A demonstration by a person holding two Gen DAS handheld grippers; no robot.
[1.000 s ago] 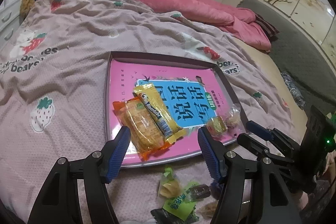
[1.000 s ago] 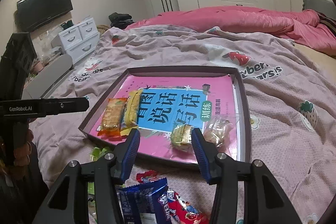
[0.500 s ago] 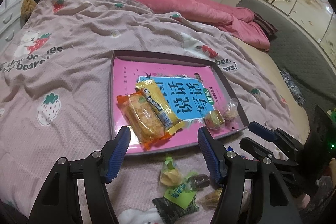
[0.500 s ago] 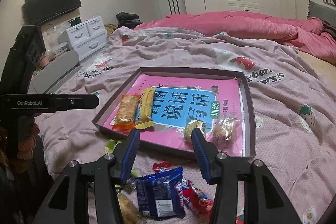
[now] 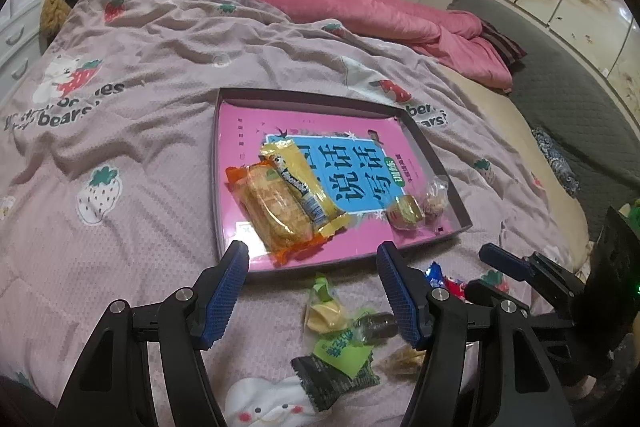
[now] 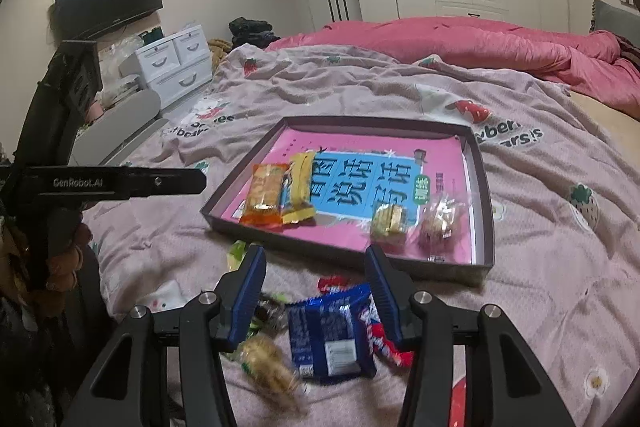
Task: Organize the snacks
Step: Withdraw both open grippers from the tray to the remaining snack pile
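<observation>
A shallow dark tray (image 5: pixel 344 263) (image 6: pixel 484 195) with a pink and blue book inside lies on the bed. In it are an orange cracker pack (image 5: pixel 272 205) (image 6: pixel 266 193), a yellow bar (image 5: pixel 302 181) (image 6: pixel 300 185) and two small wrapped sweets (image 5: pixel 406 211) (image 6: pixel 390 221). Loose snacks lie in front of the tray: a green packet (image 5: pixel 340 347), a blue packet (image 6: pixel 332 331) and a red wrapper (image 6: pixel 390 345). My left gripper (image 5: pixel 312 263) is open and empty above the near rim. My right gripper (image 6: pixel 316 263) is open and empty above the blue packet.
The pink strawberry-print blanket (image 5: pixel 120 131) covers the bed, with a pink quilt (image 5: pixel 340 3) bunched at the far side. White drawers (image 6: pixel 176 63) and a TV (image 6: pixel 108 1) stand to the left. The other gripper (image 6: pixel 120 181) reaches in at left.
Both grippers have drawn back from the tray toward me. More loose snacks now show in front of the tray. Both stay open; nothing was picked up.
</observation>
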